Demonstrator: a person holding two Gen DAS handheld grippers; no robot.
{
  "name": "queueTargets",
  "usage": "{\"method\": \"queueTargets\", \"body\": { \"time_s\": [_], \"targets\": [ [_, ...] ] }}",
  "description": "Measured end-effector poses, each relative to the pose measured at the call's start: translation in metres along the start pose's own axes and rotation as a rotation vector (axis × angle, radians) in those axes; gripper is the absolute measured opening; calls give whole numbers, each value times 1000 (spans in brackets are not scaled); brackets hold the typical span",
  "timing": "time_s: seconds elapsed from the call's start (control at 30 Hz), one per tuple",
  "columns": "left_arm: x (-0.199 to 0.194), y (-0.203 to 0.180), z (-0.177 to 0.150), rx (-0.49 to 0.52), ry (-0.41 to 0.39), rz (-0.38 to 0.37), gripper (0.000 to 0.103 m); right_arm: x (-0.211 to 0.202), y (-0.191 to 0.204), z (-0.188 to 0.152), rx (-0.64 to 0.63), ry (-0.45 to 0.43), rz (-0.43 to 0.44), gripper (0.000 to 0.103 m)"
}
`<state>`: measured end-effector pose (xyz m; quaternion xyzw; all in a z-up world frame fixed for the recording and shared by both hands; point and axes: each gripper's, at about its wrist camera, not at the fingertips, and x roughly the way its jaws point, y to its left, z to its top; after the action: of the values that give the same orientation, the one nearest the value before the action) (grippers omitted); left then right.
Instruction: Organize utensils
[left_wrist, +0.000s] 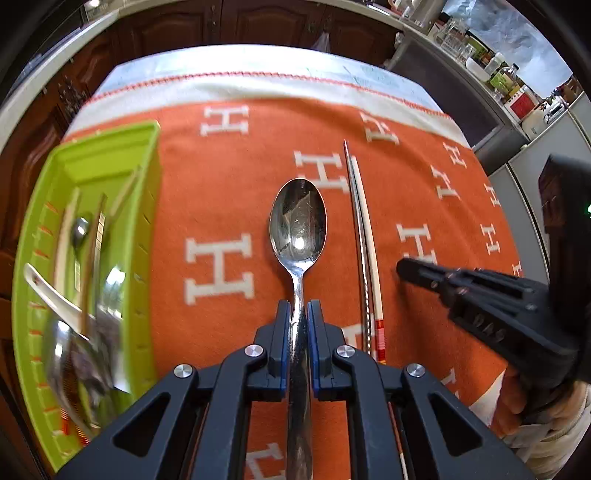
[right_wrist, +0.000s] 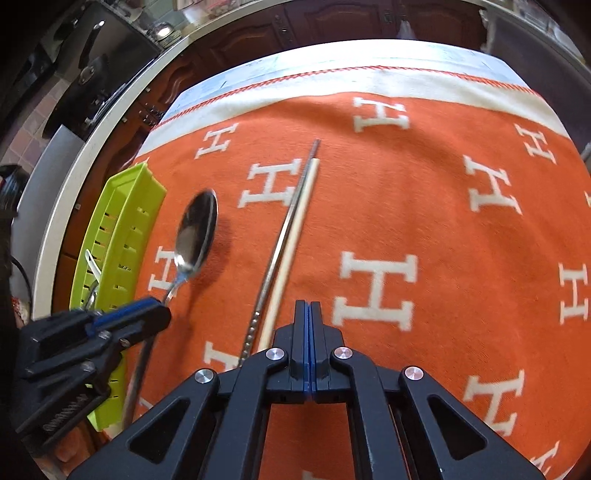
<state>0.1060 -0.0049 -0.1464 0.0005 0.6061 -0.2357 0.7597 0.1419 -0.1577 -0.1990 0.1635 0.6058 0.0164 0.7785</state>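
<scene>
The left gripper (left_wrist: 298, 314) is closed on the handle of a metal spoon (left_wrist: 298, 221), bowl pointing forward and raised above the orange cloth (left_wrist: 221, 177). The right gripper (right_wrist: 310, 314) has its jaws pressed fully together with nothing between them, and hovers just right of two chopsticks: a metal chopstick (right_wrist: 284, 229) and a pale chopstick (right_wrist: 295, 236) lying side by side, touching, on the cloth. A green tray (left_wrist: 147, 229) at the left edge of the cloth holds further utensils, blurred.
</scene>
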Motion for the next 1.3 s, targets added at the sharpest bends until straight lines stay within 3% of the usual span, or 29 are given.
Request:
{"method": "queueTargets", "body": {
  "time_s": [0.2, 0.43, 0.5, 0.63, 0.83, 1.13, 1.3],
  "targets": [
    [15, -3, -5, -29, 30, -43, 3, -14, -10, -6, 28, -11, 15, 0],
    [26, 22, 0, -130, 76, -189, 6, -21, -19, -12, 50, -7, 34, 0],
    [28, 23, 1, -132, 73, -201, 6, -19, -21, -14, 52, -3, 31, 0],
    [31, 15, 6, -92, 69, -183, 6, -13, -20, -17, 45, 7, 23, 0],
    [24, -9, 4, -4, 39, -52, 3, -11, -14, -17, 20, 3, 18, 0],
    [0, -10, 5, 5, -30, -8, 0, -8, -7, -9, 30, 25, 102, 0],
    [-9, -2, 2, -8, -42, 5, 0, 3, -1, 0, 38, 42, 100, 1]
  ]
}}
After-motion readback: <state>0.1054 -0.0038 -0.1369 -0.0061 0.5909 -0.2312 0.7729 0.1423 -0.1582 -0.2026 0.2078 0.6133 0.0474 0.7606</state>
